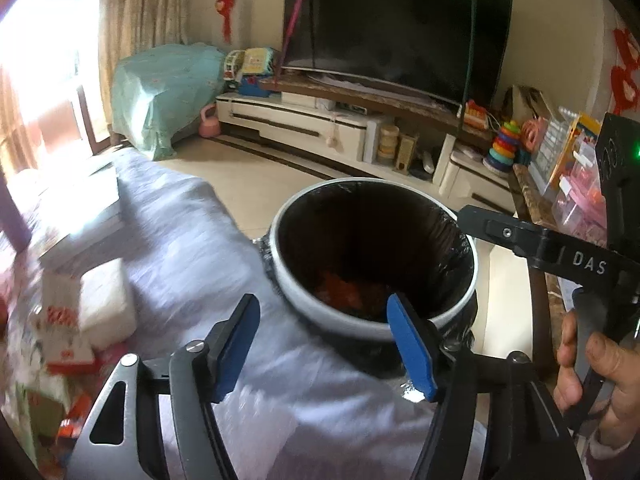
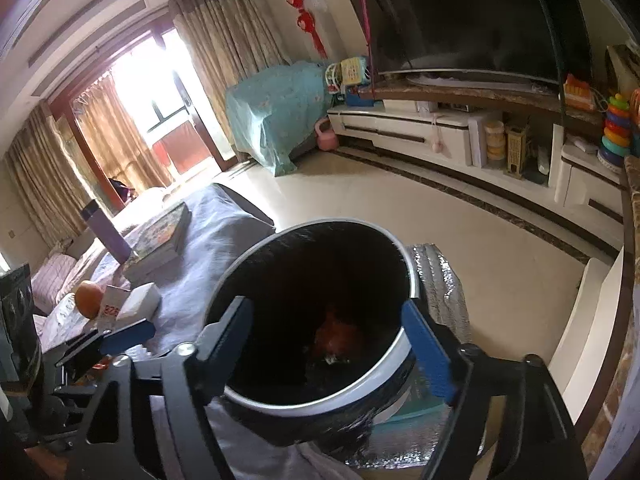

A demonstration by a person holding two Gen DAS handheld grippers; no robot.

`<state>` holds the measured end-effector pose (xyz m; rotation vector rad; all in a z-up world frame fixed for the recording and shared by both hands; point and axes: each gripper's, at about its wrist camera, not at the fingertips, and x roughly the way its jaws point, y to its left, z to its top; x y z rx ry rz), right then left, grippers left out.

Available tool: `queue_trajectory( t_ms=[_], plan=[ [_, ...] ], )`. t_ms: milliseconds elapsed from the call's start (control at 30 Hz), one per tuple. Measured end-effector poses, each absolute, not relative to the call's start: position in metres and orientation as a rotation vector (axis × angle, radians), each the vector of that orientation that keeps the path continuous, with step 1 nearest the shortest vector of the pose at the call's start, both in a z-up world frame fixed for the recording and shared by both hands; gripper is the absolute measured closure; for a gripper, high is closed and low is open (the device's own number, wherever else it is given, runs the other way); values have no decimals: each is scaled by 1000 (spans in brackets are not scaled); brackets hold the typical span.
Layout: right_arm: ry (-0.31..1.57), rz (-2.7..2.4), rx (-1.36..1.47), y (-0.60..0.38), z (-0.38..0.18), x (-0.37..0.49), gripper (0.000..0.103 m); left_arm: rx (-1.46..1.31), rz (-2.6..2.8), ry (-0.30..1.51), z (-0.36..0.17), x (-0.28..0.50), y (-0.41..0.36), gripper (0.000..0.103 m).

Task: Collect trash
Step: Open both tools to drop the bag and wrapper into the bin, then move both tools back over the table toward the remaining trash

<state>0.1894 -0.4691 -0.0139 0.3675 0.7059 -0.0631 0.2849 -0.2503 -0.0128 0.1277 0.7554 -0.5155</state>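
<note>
A round white-rimmed trash bin (image 1: pixel 288 280) with a black liner stands beside the cloth-covered table; reddish-orange trash (image 1: pixel 344 292) lies at its bottom. It also shows in the right wrist view (image 2: pixel 412 280), with the trash (image 2: pixel 336 336) inside. My left gripper (image 1: pixel 324 340) is open and empty, just before the bin's near rim. My right gripper (image 2: pixel 332 352) is open and empty, directly above the bin mouth. The right gripper's finger (image 1: pixel 504 232) reaches over the bin's right rim in the left wrist view. The left gripper's blue pad (image 2: pixel 128 336) shows at left in the right wrist view.
The grey-clothed table (image 1: pixel 192 248) carries a tissue pack (image 1: pixel 104 300), red-and-white wrappers (image 1: pixel 64 344), books (image 2: pixel 160 236), a purple bottle (image 2: pixel 104 232) and an orange (image 2: pixel 88 300). A TV and white cabinet (image 1: pixel 312 124) stand behind. A silver foil bag (image 2: pixel 440 280) lies by the bin.
</note>
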Motion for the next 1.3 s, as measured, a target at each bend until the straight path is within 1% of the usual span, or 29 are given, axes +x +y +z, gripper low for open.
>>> queue_trajectory(
  t_ms=[33, 100, 200, 367, 467, 767, 1100, 1300],
  plan=[
    [704, -58, 370, -466, -13, 188, 17, 116, -507, 750, -12, 278, -244, 35],
    [698, -47, 370, -457, -11, 183, 9, 96, -498, 749, -13, 266, -235, 35],
    [695, -56, 361, -444, -10, 177, 6, 63, -482, 749, -15, 246, -219, 35],
    [679, -11, 383, -421, -13, 160, 4, 36, -432, 742, -20, 210, -188, 33],
    [713, 12, 390, -406, -17, 156, 4, 16, -411, 752, -21, 196, -172, 33],
    [713, 64, 329, -355, -23, 137, 4, -48, -331, 761, -19, 155, -122, 33],
    [750, 128, 280, -313, -37, 138, 4, -100, -269, 777, -13, 146, -84, 33],
    [765, 132, 262, -301, -44, 140, 4, -121, -256, 792, -16, 159, -69, 33]
  ],
)
